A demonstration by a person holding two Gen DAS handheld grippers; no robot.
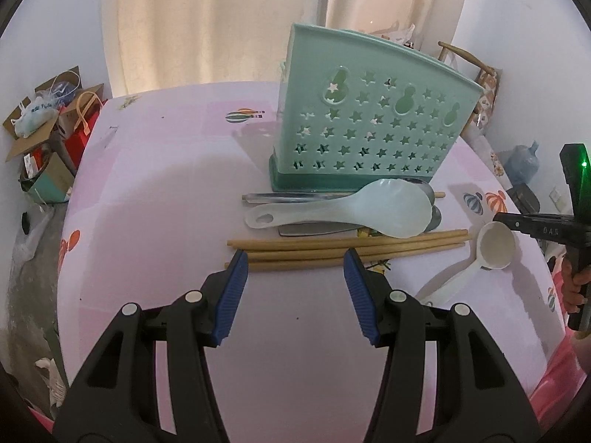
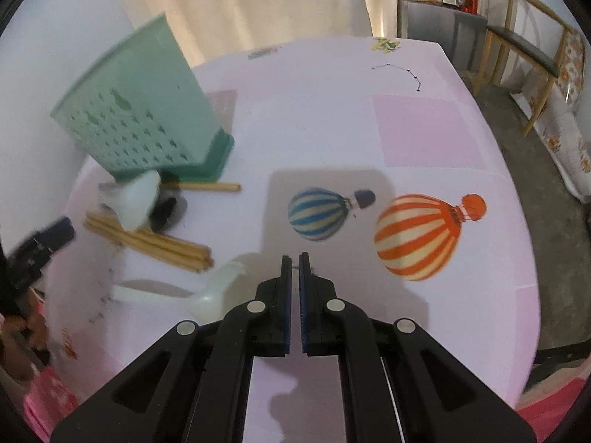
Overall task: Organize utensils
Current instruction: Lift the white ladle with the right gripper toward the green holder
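Utensil holder (image 1: 369, 118): mint-green, star-perforated, standing upright on the table (image 1: 155, 192) at upper centre of the left wrist view; no handle shows above its rim from this side, and its inside is hidden, so whether anything is already stowed cannot be told. Utensils, loose on the table, heaped just before the holder's base at centre frame: one pale rice paddle (image 1: 343, 210) lying across the pile; metal pieces beneath it, one a flat blade-like handle (image 1: 314, 229), others too covered to name; a bundle of wooden chopsticks (image 1: 347, 249) lying crosswise below these. One white ladle (image 1: 493, 249) lies apart at right of frame, bowl facing up. Left tongs (image 1: 293, 271): spread, empty, tips poised just over the chopsticks at lower centre. Right tongs (image 2: 294, 262): pressed together, pinching nothing, seen in the right wrist view over bare table at lower centre, the ladle just to their left and the printed balloons beyond. Progress, as judged: near the start; every visible utensil remains outside the holder. Outstanding: chopsticks, paddle, metal pieces, ladle, all to be lifted and stood in the holder; chopsticks appear the likely first item.
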